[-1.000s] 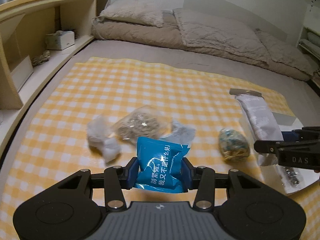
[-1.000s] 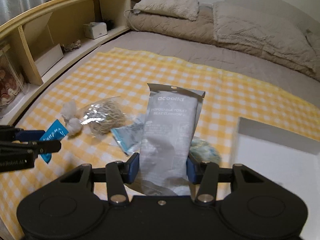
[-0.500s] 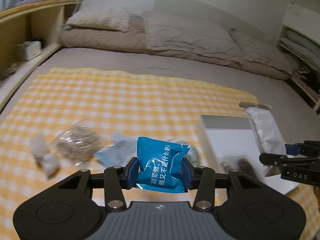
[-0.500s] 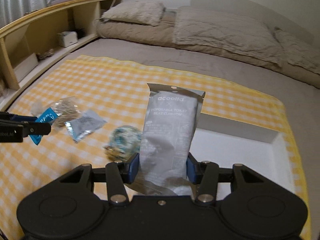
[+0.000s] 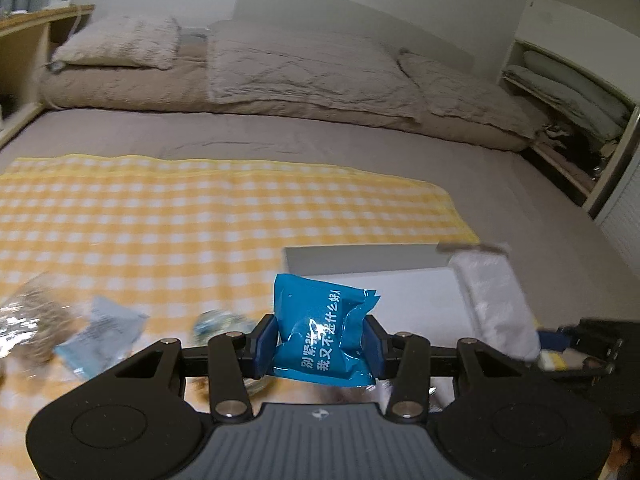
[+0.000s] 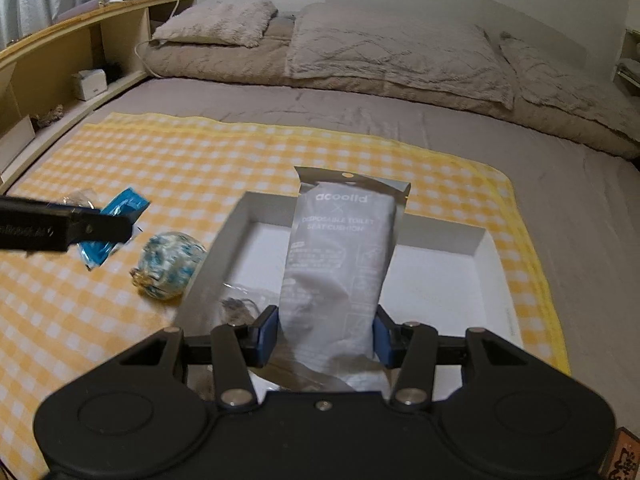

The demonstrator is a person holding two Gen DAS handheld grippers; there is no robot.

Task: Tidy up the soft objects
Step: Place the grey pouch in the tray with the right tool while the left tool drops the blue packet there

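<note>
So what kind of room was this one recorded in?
A bedroom, most likely. The work goes on atop a bed covered by a yellow checked cloth, with a pillow and folded quilt at its head and a wooden bedside shelf alongside.

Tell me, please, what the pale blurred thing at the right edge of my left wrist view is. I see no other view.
Observer: It is a grey plastic pouch, printed "disposable toilet seat cushion". The right gripper has its jaws shut on the pouch's lower part.
Operator: Is it over the white box?
Observer: It seems so. In the right wrist view the pouch stands upright in front of the open inside of the white rectangular box. It is held, not laid down.
Operator: Is the box empty?
Observer: No. A clear plastic bag with something dark in it lies inside, near the left wall.
</note>
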